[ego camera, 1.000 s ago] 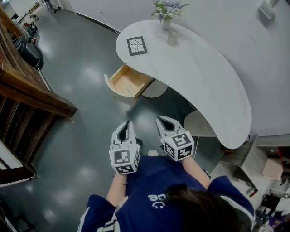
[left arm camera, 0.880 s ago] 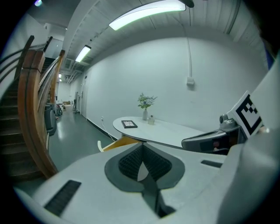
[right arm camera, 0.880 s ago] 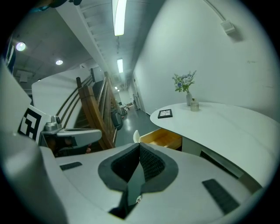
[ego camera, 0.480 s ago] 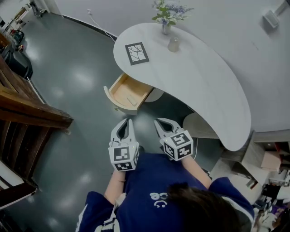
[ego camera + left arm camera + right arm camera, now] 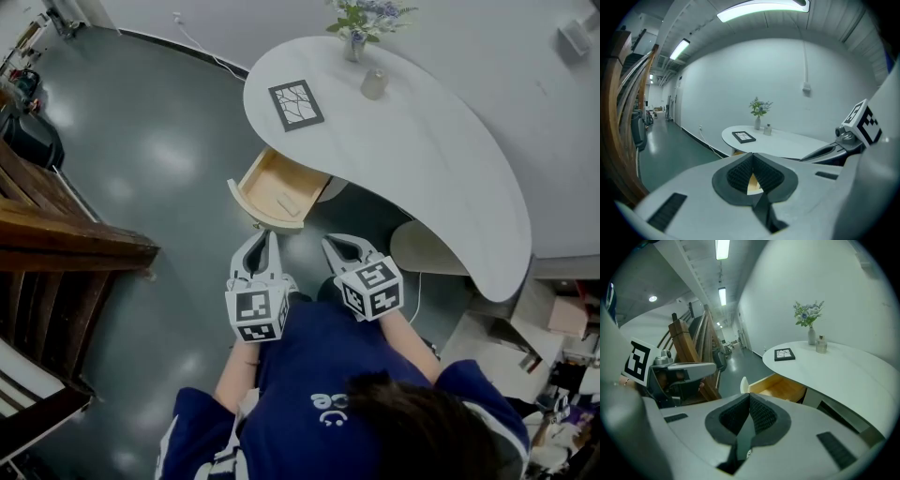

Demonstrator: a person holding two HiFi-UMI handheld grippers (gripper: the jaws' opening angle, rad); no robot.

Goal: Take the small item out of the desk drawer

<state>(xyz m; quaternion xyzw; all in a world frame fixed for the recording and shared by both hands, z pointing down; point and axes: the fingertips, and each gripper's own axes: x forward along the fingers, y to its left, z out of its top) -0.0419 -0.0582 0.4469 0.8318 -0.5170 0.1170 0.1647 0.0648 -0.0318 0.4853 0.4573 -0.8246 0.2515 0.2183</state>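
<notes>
The wooden drawer [image 5: 275, 191] stands pulled out from under the white curved desk [image 5: 441, 178]. A small pale flat item [image 5: 288, 202] lies on its floor. Both grippers are held side by side just short of the drawer, over the dark floor. My left gripper [image 5: 266, 236] has its tips together with nothing between them, and in the left gripper view its jaws [image 5: 752, 155] meet. My right gripper [image 5: 330, 247] is also shut and empty; its own view shows the gripper [image 5: 750, 395] aimed at the open drawer [image 5: 780, 386].
On the desk are a black-framed picture [image 5: 296, 104], a small jar [image 5: 374, 84] and a vase of flowers [image 5: 354, 37]. A wooden staircase [image 5: 66, 239] rises at the left. Boxes and clutter [image 5: 562, 319] sit at the right, past the desk's end.
The person has stepped nearer the desk, so the drawer now lies closer to both grippers and the small item inside shows. Both grippers stay shut, side by side.
</notes>
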